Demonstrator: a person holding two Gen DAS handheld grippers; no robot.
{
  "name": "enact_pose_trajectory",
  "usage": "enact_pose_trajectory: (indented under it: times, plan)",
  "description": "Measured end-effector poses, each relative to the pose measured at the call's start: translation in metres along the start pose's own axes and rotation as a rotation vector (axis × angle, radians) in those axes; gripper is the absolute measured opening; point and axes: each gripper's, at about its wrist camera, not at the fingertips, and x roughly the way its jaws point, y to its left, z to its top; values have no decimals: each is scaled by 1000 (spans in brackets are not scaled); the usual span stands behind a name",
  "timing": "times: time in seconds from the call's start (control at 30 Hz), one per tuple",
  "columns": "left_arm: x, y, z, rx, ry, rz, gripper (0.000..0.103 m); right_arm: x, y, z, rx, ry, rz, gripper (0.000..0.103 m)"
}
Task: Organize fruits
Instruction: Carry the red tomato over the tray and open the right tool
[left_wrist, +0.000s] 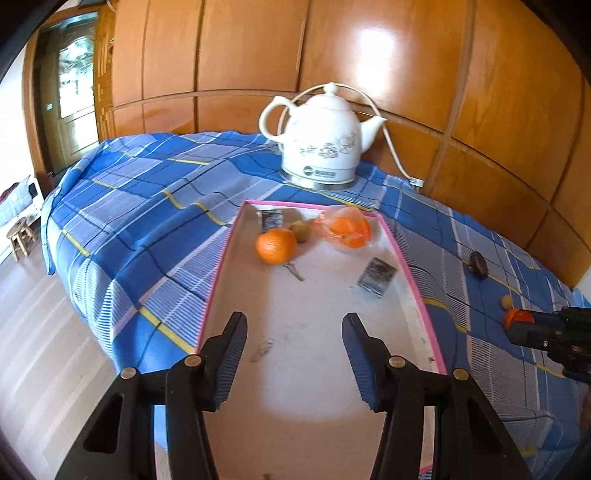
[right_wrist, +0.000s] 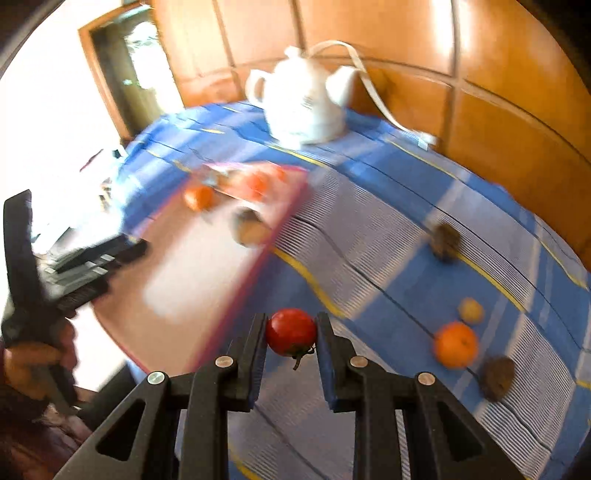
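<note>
Pink-rimmed and partly filled, the tray (left_wrist: 406, 254) is sitting on a blue checked tablecloth (left_wrist: 147, 221) while a fruit-sorting job looks to be roughly at its midpoint. Inside the tray, at its far end, an orange (left_wrist: 276, 246), a small brownish fruit (left_wrist: 300, 231) and a thin plastic bag of orange pieces (left_wrist: 345, 229) are already lying together, with two dark packets (left_wrist: 376, 277) near them. The right gripper (right_wrist: 291, 334) is clenching a red tomato (right_wrist: 291, 331) between its fingers, just outside the tray's near right edge; blur in the right wrist view suggests it is travelling. The left gripper (left_wrist: 294, 332) is hovering over the bare near half of the tray with its jaws spread wide and nothing between them. Still waiting on the cloth to the right are another orange (right_wrist: 456, 345), a small yellowish fruit (right_wrist: 471, 311) and two dark, rough-looking items (right_wrist: 496, 378) whose kind is hard to tell. A white kettle (left_wrist: 321, 144) is standing behind the tray. By these views, several pieces are remaining to be gathered.
</note>
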Motion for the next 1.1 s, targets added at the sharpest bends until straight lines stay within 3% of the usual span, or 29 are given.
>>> enact_pose_trajectory:
  times: [0.27, 0.63, 1.1]
  plan:
    - [1, 8, 0, -28, -7, 9, 54, 32, 49, 27, -54, -20, 78, 25]
    - [7, 3, -3, -13, 13, 0, 54, 87, 52, 37, -29, 17, -9, 28]
    - [4, -6, -6, 7, 13, -17, 54, 54, 38, 27, 37, -43, -6, 32]
